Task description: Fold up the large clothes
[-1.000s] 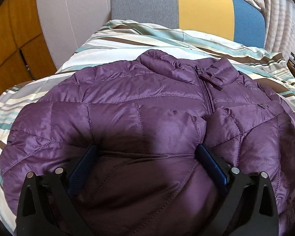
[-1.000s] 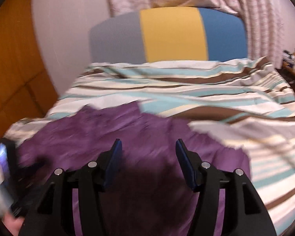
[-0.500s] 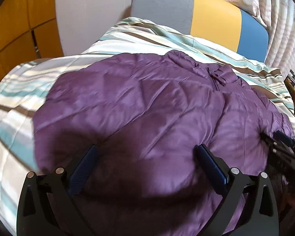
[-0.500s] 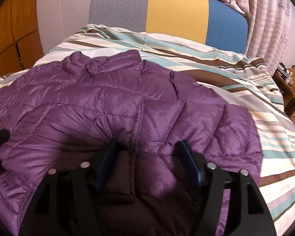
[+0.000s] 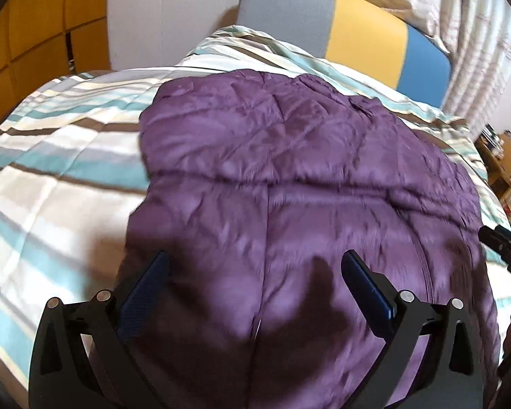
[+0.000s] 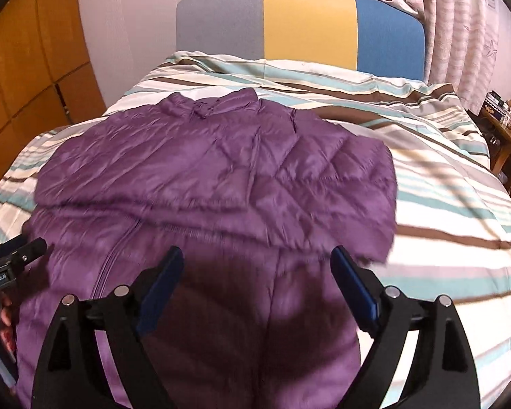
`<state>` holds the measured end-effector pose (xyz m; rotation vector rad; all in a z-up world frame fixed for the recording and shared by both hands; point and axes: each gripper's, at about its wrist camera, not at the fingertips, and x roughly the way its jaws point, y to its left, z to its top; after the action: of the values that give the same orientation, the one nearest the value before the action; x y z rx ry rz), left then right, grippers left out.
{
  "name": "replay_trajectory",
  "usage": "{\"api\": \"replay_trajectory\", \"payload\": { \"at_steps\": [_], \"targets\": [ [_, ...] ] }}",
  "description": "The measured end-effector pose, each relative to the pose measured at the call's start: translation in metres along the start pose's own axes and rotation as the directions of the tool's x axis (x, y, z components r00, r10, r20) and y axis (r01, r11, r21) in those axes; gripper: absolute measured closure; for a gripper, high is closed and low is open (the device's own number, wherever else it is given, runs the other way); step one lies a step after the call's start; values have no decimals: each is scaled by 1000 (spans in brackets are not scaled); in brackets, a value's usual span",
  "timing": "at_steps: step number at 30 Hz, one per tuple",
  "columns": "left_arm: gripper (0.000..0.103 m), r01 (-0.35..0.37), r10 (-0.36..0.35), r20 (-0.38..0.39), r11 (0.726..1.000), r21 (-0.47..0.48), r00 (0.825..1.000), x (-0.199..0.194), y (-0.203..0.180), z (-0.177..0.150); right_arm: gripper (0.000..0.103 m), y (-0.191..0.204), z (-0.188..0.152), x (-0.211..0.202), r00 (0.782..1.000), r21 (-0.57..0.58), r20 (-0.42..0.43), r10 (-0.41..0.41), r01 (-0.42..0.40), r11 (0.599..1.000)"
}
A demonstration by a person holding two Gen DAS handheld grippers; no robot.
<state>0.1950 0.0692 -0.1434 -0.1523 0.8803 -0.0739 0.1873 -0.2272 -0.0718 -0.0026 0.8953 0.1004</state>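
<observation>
1. Jacket (image 6: pixel 214 184) lies on the bed (image 6: pixel 443 184), centre of frame, collar toward the headboard (image 6: pixel 306 24) at top.
2. Right gripper (image 6: pixel 257 272) sits over the jacket's lower edge; left gripper (image 6: pixel 13 266) at far left.
3. Shelf (image 6: pixel 507 126) stands at right edge.

The purple jacket (image 5: pixel 289 177) is smeared by motion blur, its hem cut off at the bottom edge in both views. Only the tip of the right claw (image 5: pixel 504 242) enters the left wrist view. Shelf clutter (image 6: pixel 500 109) is too small to identify.
</observation>
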Motion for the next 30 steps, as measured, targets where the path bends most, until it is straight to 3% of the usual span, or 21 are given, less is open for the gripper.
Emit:
{"api": "replay_trajectory", "payload": {
  "at_steps": [5, 12, 16, 18, 20, 24, 25, 27, 29, 30],
  "targets": [
    [3, 29, -28, -32, 999, 43, 999, -24, 13, -30, 13, -15, -40, -30, 999, 21, -21, 40, -40, 999],
    [3, -41, 42, -10, 997, 65, 999, -57, 38, -61, 16, -54, -100, -72, 997, 76, -66, 39, -34, 996],
    [3, -7, 7, -23, 1000, -9, 1000, -71, 63, -74, 25, -72, -131, -91, 991, 113, -115, 63, -50, 992],
    [9, -1, 1, -26, 999, -33, 1000, -75, 71, -81, 29, -77, -145, -99, 985, 128, -139, 100, -82, 988],
    [21, 18, -19, -40, 999, -38, 999, -79, 78, -90, 31, -78, -154, -104, 979, 132, -162, 125, -104, 986],
    [23, 42, -42, -46, 999, 3, 998, -88, 78, -109, 37, -77, -178, -110, 958, 132, -218, 185, -158, 978],
    [23, 45, -45, -50, 999, 10, 998, -90, 77, -114, 46, -77, -180, -109, 954, 143, -218, 207, -179, 973],
    [35, 35, -34, -59, 999, 24, 998, -92, 73, -121, 62, -72, -184, -107, 943, 147, -216, 252, -224, 963],
    [74, 50, -47, -68, 998, 41, 997, -96, 67, -121, 88, -69, -180, -105, 938, 144, -214, 273, -246, 959],
    [82, 92, -90, -79, 996, 16, 993, -97, 68, -119, 89, -69, -178, -104, 929, 160, -207, 306, -277, 948]
  ]
}}
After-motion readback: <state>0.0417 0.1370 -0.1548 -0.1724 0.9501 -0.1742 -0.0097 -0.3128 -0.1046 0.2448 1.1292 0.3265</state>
